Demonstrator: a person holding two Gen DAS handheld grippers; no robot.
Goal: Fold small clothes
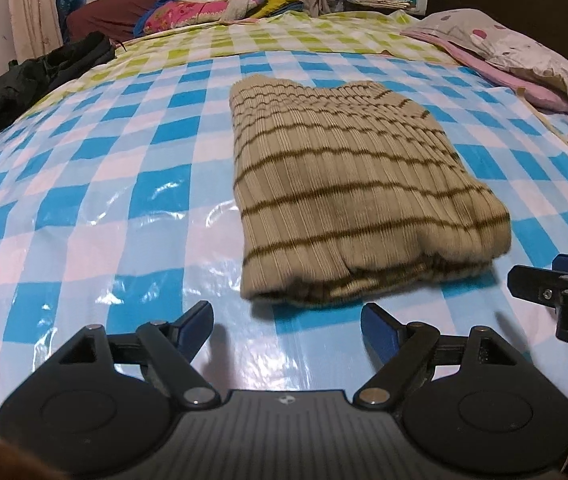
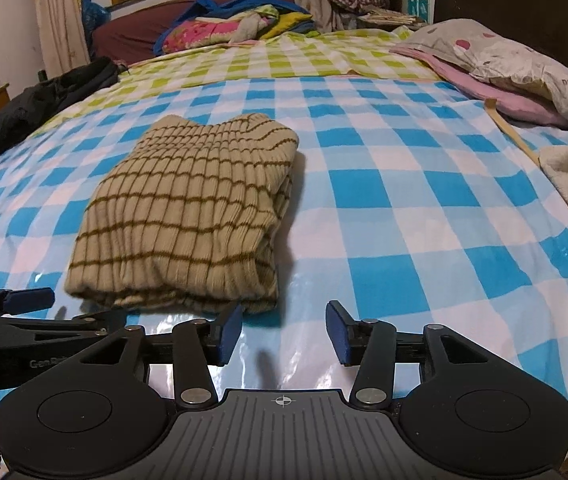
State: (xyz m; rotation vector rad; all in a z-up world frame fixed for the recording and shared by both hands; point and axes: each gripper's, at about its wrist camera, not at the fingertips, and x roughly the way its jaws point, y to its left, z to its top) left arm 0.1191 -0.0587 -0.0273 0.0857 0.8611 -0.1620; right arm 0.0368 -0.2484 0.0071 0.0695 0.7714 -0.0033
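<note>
Left wrist view: the left tool (image 1: 285,322) hovers low over the bed, its blue pads spread wide with only the glossy cover between them.
Left tool state: released, gripping nothing; the folded garment lies just beyond its fingertips, apart from them.
Right wrist view: the right tool (image 2: 284,336) sits just off the near right corner of the garment, pads apart and bare.
Right tool state: released, nothing grasped; its left pad (image 2: 230,334) is close to the garment's near edge, and whether it touches cannot be told.
Garment: a beige ribbed sweater (image 1: 347,184) with thin brown stripes, folded into a thick rectangular bundle, layers showing along the near edge.
Garment place: flat on the blue-and-white checked plastic cover (image 1: 96,216), about the middle of the bed, ahead of both tools.
Tools to each other: side by side; the right one's tip shows at the right edge of the left view, the left one's at the lower left of the right view.
Far end of bed: a green-and-white checked sheet (image 2: 284,60), then a heap of colourful bedding (image 2: 220,26).
Right side: a spotted pillow (image 2: 515,60) on a pink cloth.
Left side: dark clothing (image 1: 32,76) at the bed's edge.
</note>
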